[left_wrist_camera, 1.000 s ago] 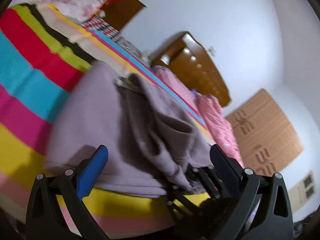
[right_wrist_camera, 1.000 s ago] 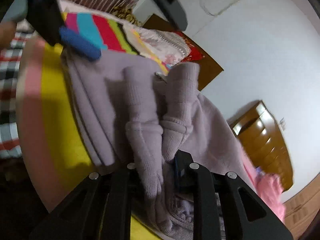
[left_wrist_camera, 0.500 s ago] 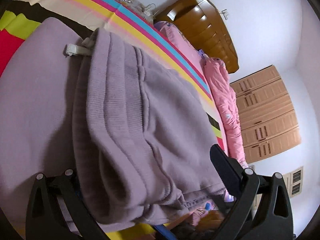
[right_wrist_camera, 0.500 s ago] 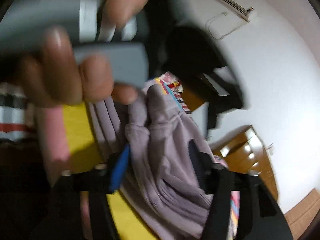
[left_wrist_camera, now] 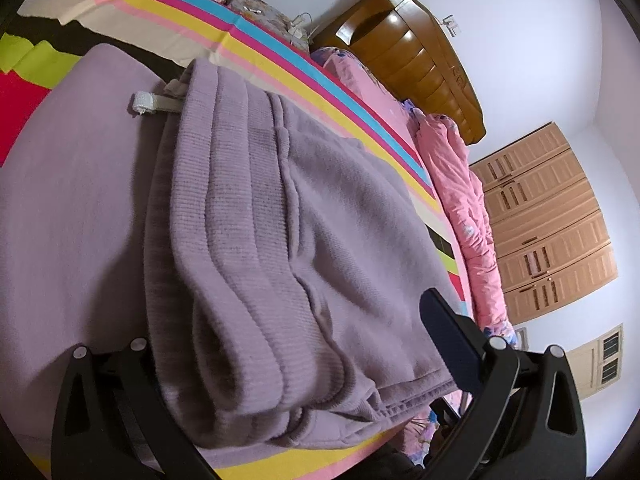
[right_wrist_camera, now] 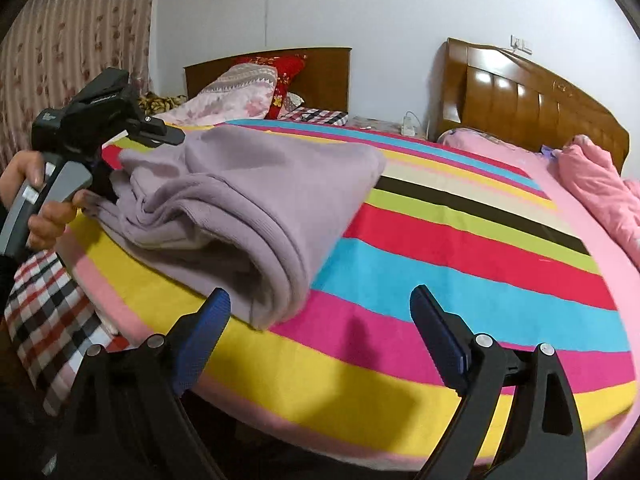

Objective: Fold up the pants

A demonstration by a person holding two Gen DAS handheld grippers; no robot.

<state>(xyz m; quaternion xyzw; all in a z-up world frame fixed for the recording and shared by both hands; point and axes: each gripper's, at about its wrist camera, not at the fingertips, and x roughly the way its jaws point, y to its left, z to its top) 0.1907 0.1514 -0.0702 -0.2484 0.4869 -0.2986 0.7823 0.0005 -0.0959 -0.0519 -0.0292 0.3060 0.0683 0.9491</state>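
Observation:
The lilac pants [right_wrist_camera: 240, 200] lie folded in a thick bundle on the striped bedspread [right_wrist_camera: 460, 248] near the bed's front left corner. In the left wrist view the pants [left_wrist_camera: 256, 240] fill the frame, with a white drawstring end [left_wrist_camera: 150, 102] on top. My left gripper [left_wrist_camera: 296, 344] is open with its fingers spread wide around the bundle's near end; its left finger is hidden under the cloth. From the right wrist view it [right_wrist_camera: 100, 120] sits at the bundle's left end, held by a hand. My right gripper [right_wrist_camera: 320, 320] is open and empty, pulled back over the bed's front edge.
A pink quilt [right_wrist_camera: 600, 192] lies along the bed's right side under a wooden headboard [right_wrist_camera: 532, 104]. Pillows [right_wrist_camera: 240, 88] lie by a second headboard. A checked cloth [right_wrist_camera: 44, 308] hangs at the front left. A wooden wardrobe [left_wrist_camera: 548, 220] stands beyond.
My right gripper let go of the pants' cuffs, opened and drew back from the bundle. My left gripper moved in over the folded pants and straddles them.

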